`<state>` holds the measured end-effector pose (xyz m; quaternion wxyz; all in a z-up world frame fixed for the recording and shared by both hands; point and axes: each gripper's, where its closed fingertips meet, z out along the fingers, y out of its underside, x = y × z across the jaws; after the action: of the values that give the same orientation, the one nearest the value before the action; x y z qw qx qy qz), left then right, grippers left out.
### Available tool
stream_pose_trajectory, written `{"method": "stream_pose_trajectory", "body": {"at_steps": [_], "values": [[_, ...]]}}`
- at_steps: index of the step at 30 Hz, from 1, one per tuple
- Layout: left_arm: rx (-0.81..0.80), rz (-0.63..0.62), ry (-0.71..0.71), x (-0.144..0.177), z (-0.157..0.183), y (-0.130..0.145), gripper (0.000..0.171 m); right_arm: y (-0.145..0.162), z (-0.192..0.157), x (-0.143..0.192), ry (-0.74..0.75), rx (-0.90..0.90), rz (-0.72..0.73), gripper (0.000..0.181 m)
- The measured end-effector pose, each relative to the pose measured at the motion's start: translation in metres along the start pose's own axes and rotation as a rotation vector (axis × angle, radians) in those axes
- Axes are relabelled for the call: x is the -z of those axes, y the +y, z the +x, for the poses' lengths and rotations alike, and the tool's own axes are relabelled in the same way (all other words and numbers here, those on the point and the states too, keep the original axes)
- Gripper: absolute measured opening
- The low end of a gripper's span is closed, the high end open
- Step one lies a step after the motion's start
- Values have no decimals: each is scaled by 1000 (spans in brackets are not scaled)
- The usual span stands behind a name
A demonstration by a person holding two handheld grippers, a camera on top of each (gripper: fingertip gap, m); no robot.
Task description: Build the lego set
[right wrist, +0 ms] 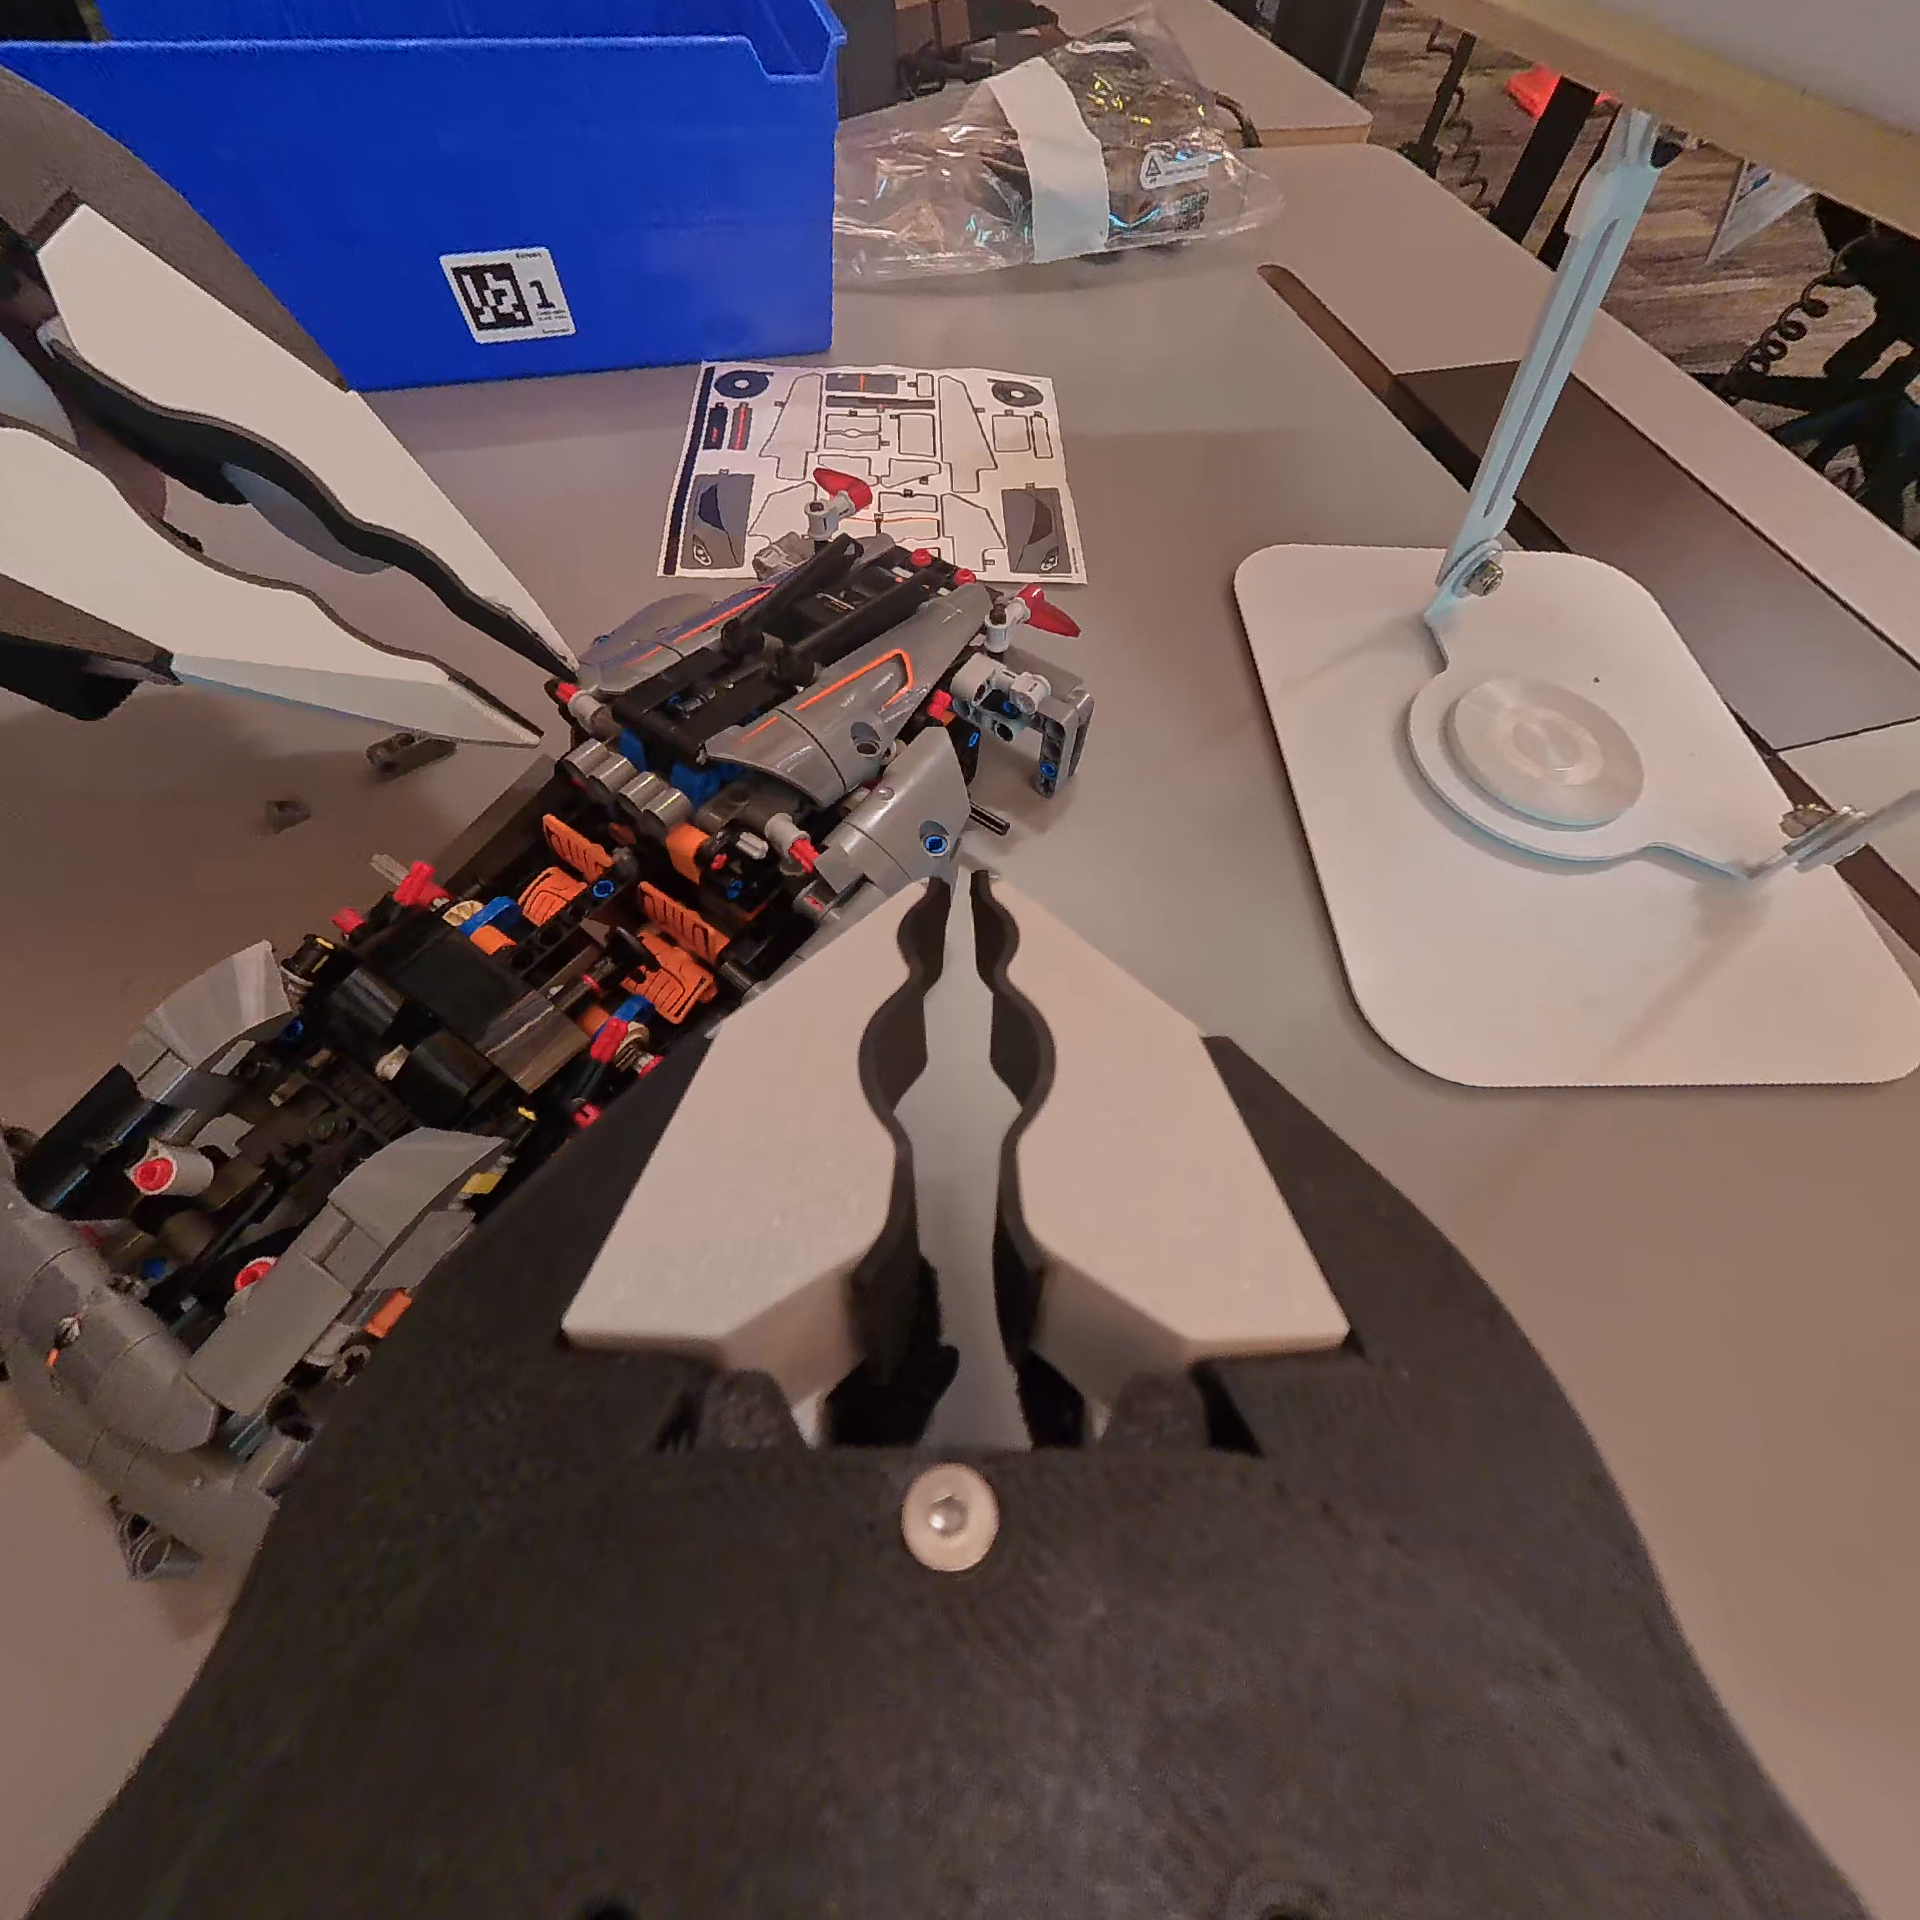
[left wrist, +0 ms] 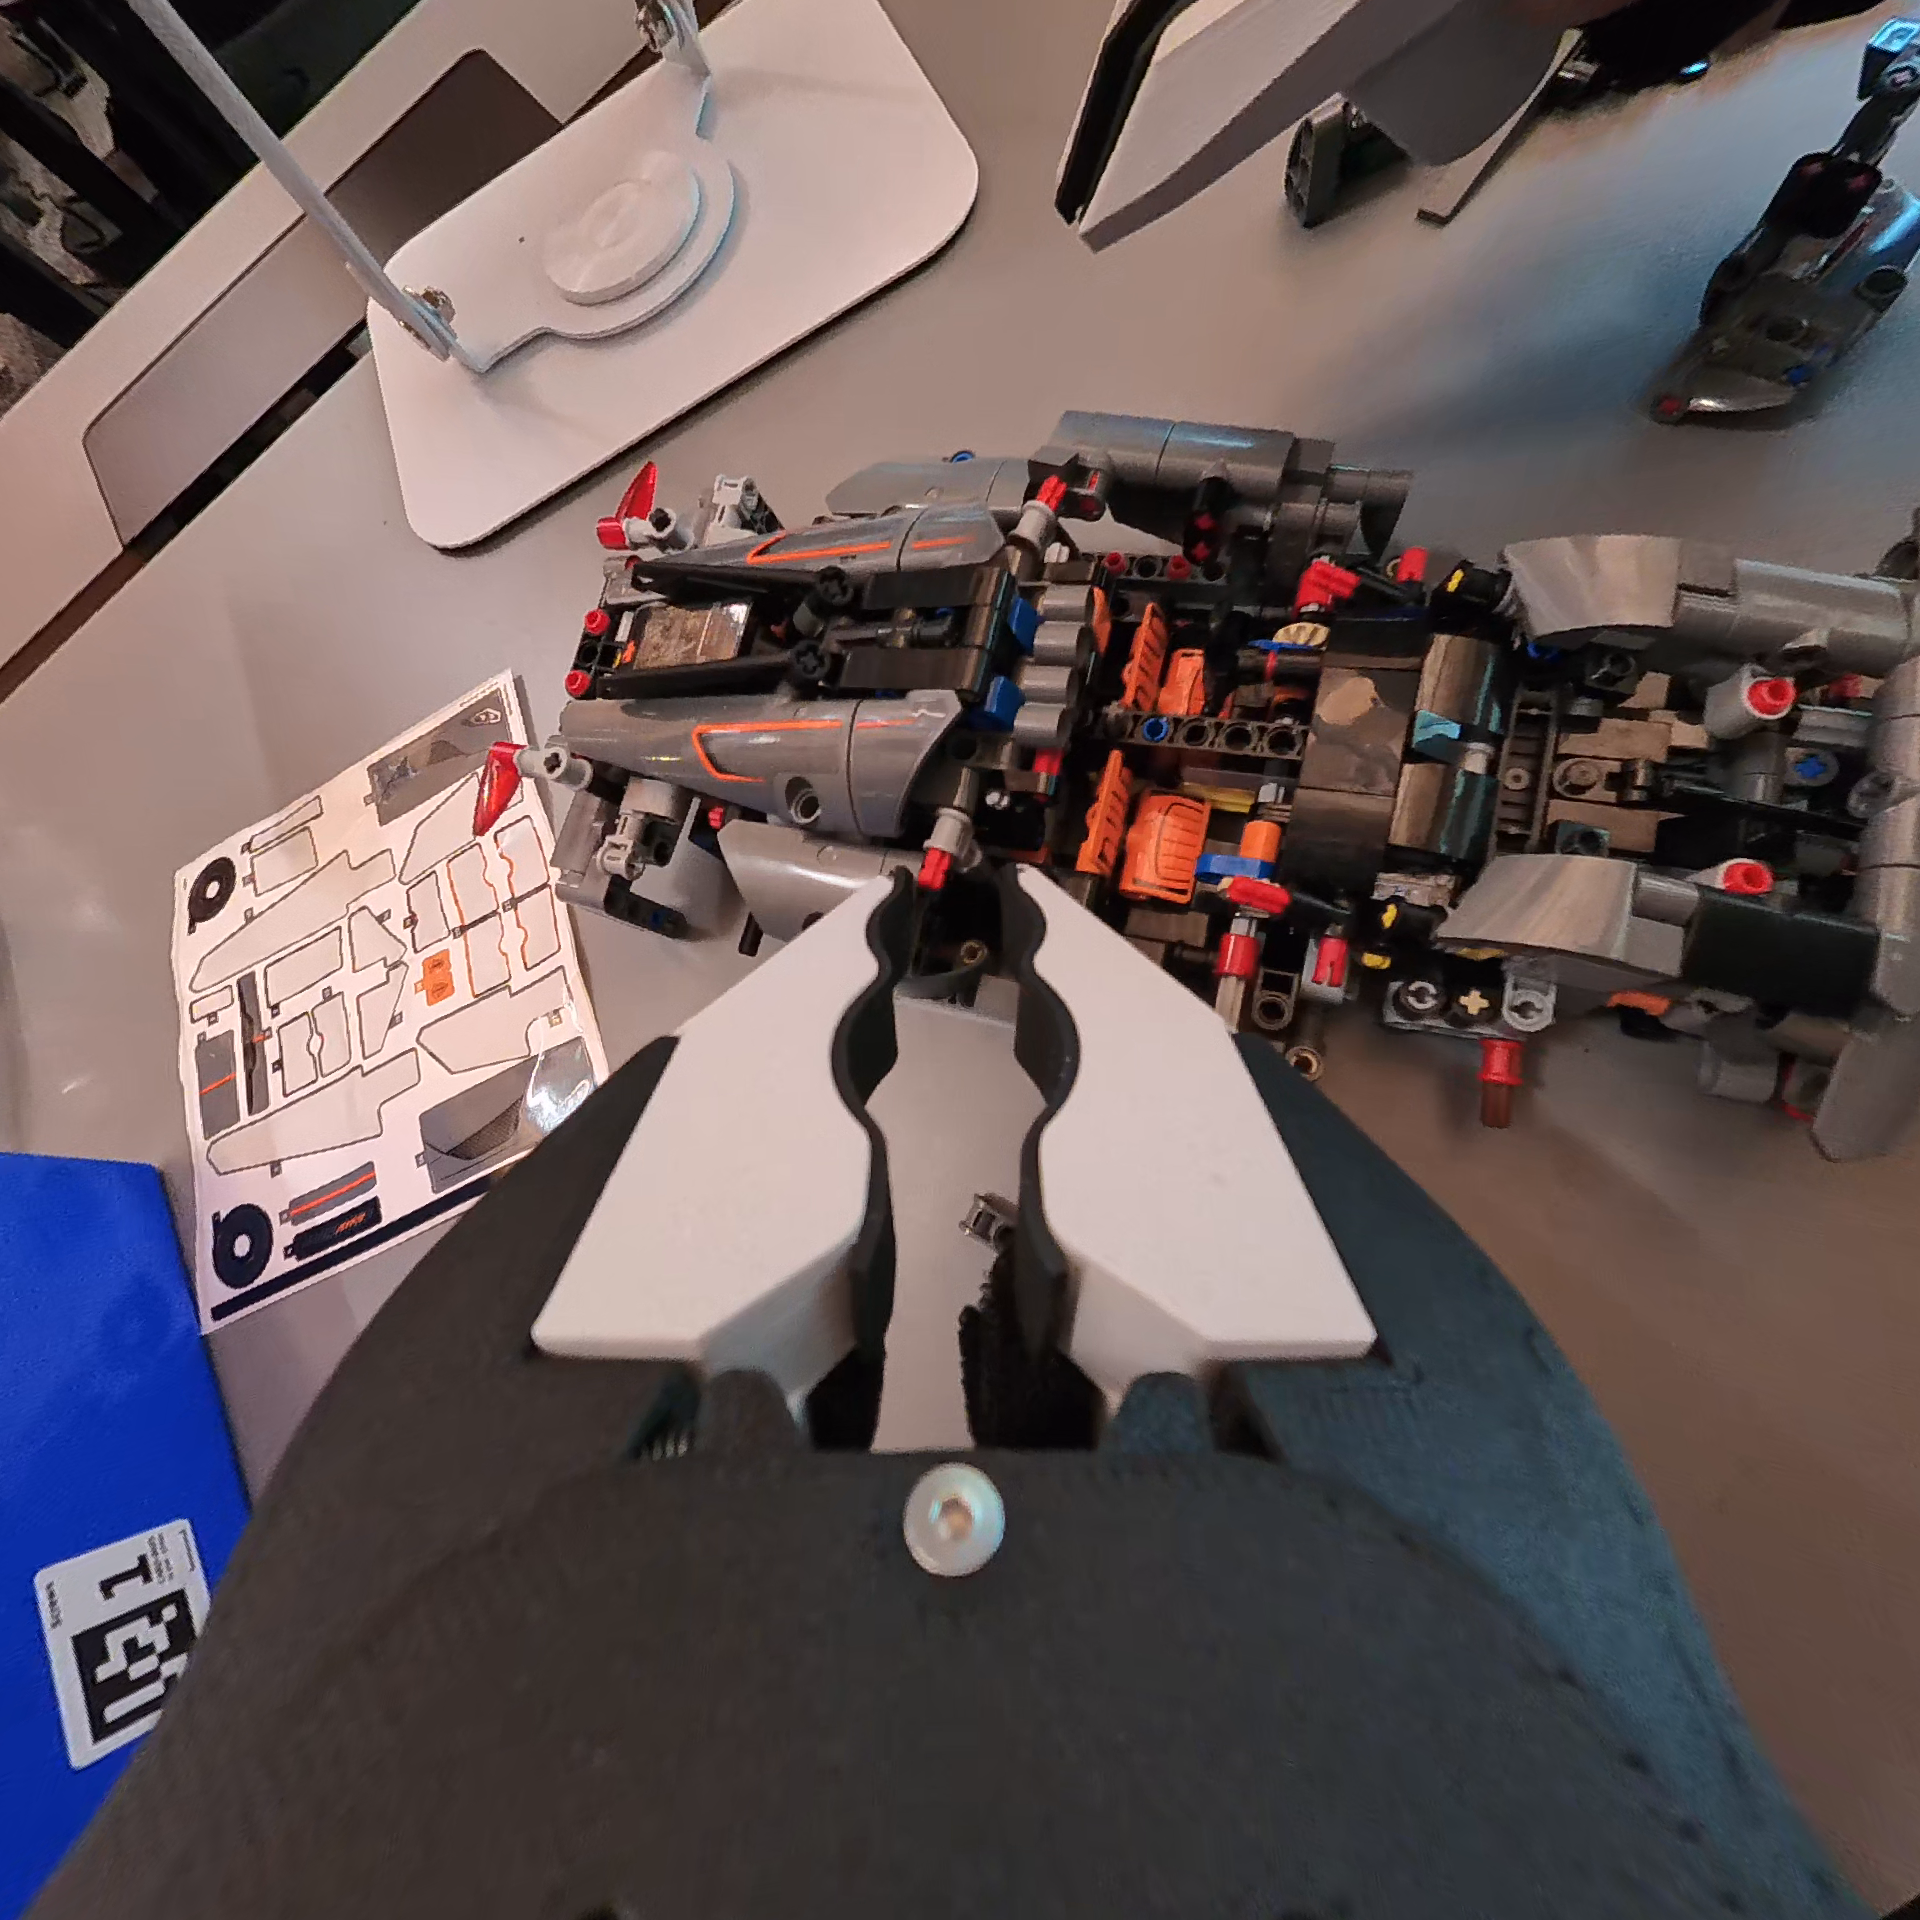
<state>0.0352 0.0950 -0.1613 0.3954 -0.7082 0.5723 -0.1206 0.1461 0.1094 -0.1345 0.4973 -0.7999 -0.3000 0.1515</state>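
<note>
The left gripper [left wrist: 958, 894] hovered at the near side of the lego car [left wrist: 1195, 727], its jaws a narrow gap apart with the car's edge and a red pin showing between the tips; whether they pinched anything could not be told. The right gripper [right wrist: 961, 883] had its jaws almost together at the tips, just beside a grey body panel on the car's side, with nothing visibly held.

The car lay flat on the grey table [right wrist: 1143, 1351], half built, its orange and black insides exposed. In the left wrist view its long axis ran left to right, the tapered end with orange stripes and red fins pointing left toward the sticker sheet [left wrist: 384, 997]. In the right wrist view that same end pointed away, toward the sheet.

Past the sheet stood a blue bin [right wrist: 436, 197] bearing a white label with a black square code; its contents were hidden. Beside it lay a clear plastic bag [right wrist: 1039, 166] holding dark parts and carrying a small printed label. A white stand [right wrist: 1558, 831] with a slanted metal arm stood on the table, and a second small grey model [left wrist: 1787, 281] sat well apart from the car.
</note>
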Motion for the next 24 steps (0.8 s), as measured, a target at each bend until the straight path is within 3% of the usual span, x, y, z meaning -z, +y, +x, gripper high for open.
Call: {"method": "stream_pose_trajectory", "body": {"at_steps": [24], "values": [[7,9,-8,-2,-3,1,15,1,-9,-4,-34,25,-7,4]]}}
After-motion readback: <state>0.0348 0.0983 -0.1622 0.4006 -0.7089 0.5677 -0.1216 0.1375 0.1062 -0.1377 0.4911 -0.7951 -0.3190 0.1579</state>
